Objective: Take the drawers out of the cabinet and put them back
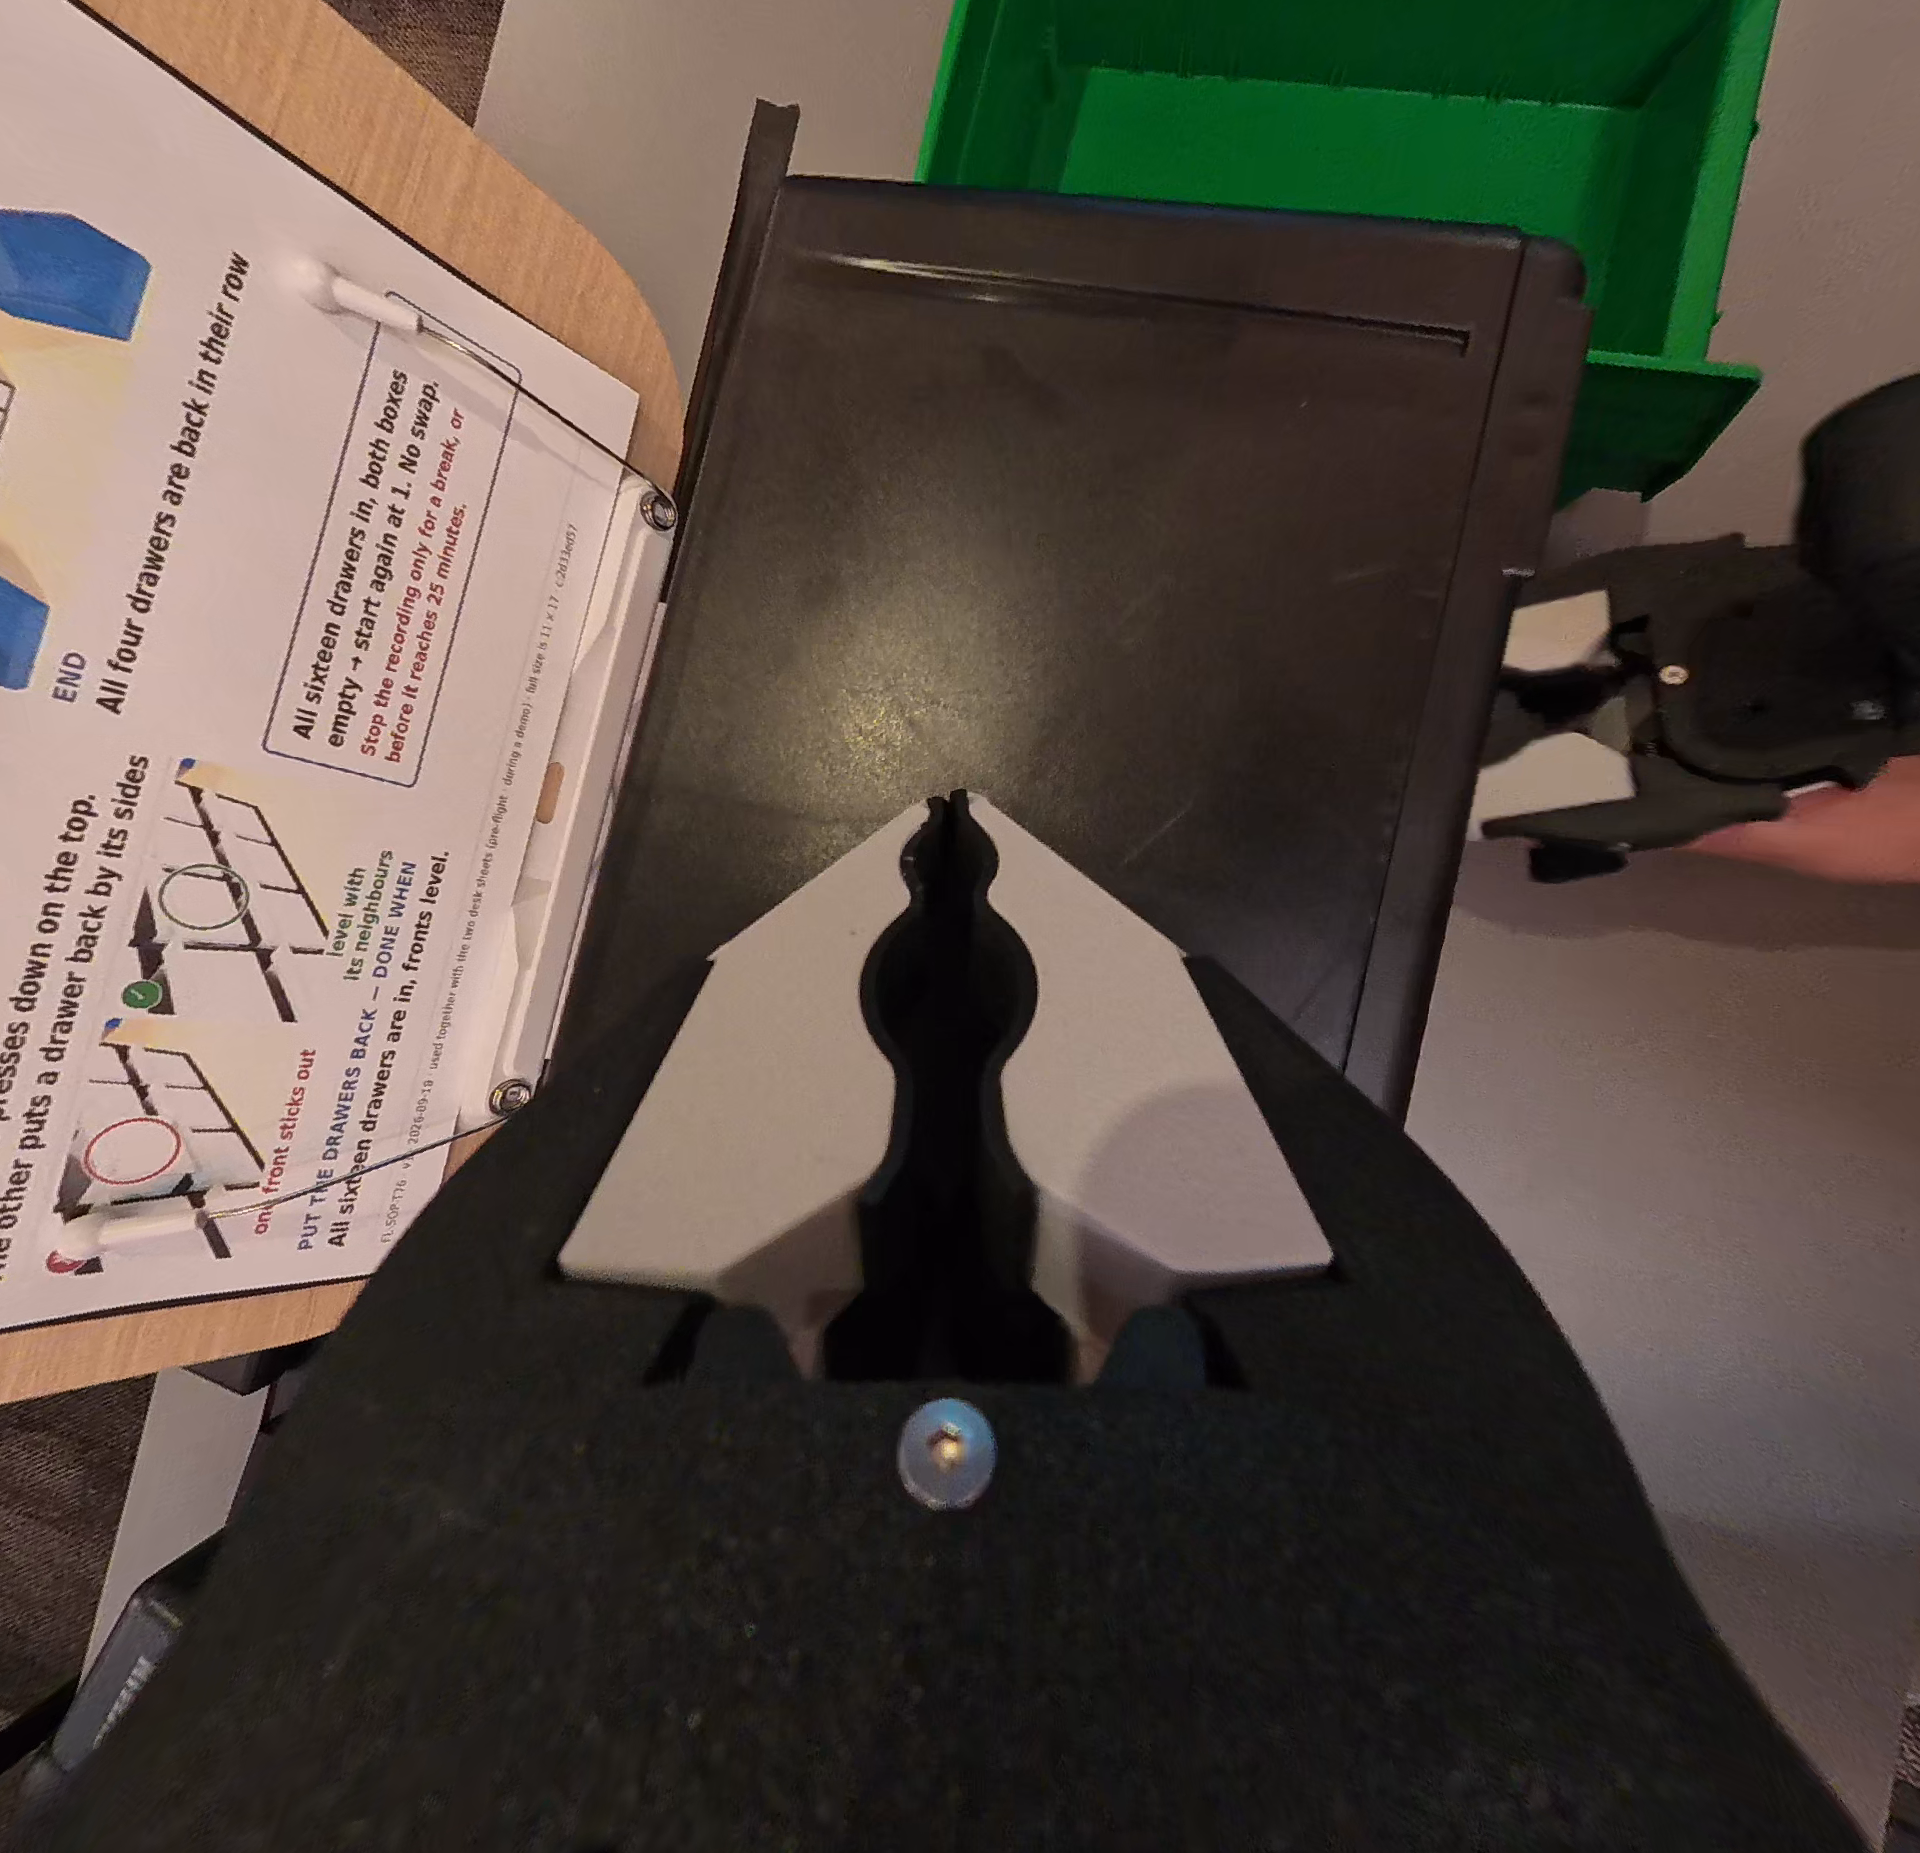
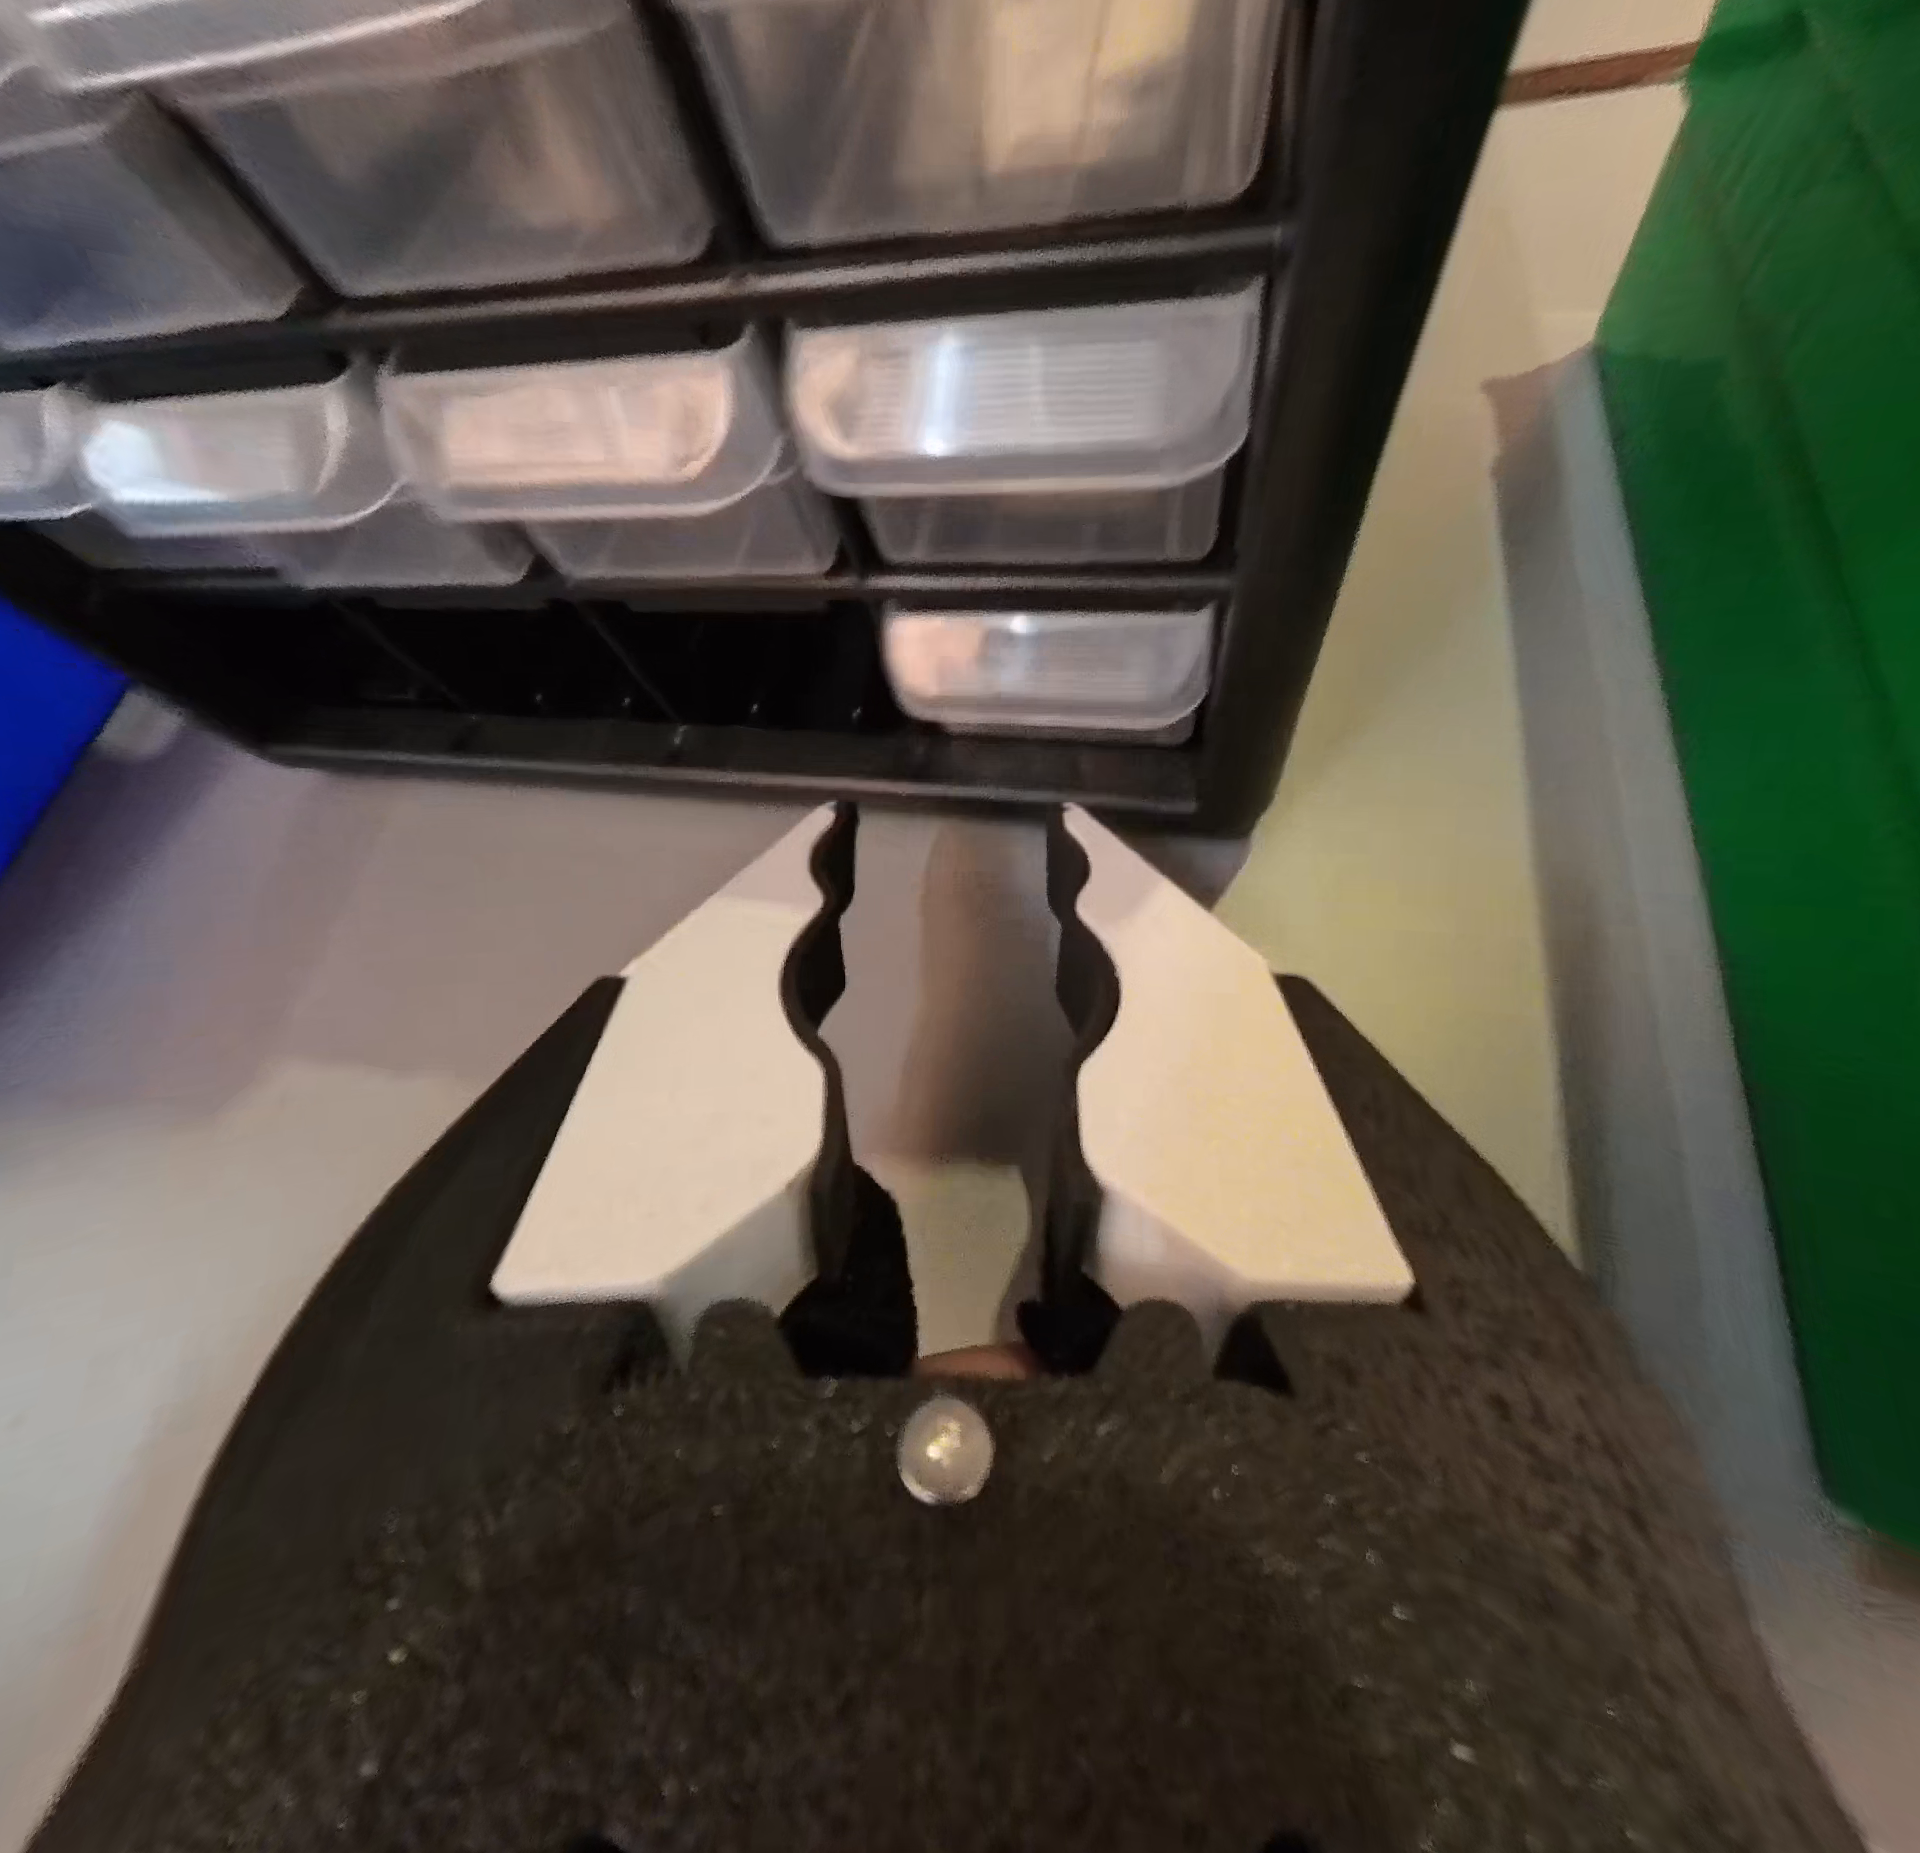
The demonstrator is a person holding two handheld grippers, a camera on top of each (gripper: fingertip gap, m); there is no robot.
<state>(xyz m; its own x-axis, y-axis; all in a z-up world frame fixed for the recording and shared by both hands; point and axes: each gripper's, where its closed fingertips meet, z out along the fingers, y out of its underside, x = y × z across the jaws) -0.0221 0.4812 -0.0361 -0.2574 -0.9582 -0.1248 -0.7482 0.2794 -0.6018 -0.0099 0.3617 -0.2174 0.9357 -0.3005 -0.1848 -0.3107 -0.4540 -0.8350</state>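
Right now my left gripper is clenched, fingertips together and holding nothing, over the flat black top of the cabinet. My right gripper is released, jaws parted and empty, just before the cabinet's bottom front edge (that view is blurred). Clear drawers fill the upper rows; in the bottom row only the rightmost drawer sits in place. A green bin stands beyond the cabinet.

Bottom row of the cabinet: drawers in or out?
Mostly out: only the rightmost clear drawer sits in the cabinet; slots left of it are dark, empty.
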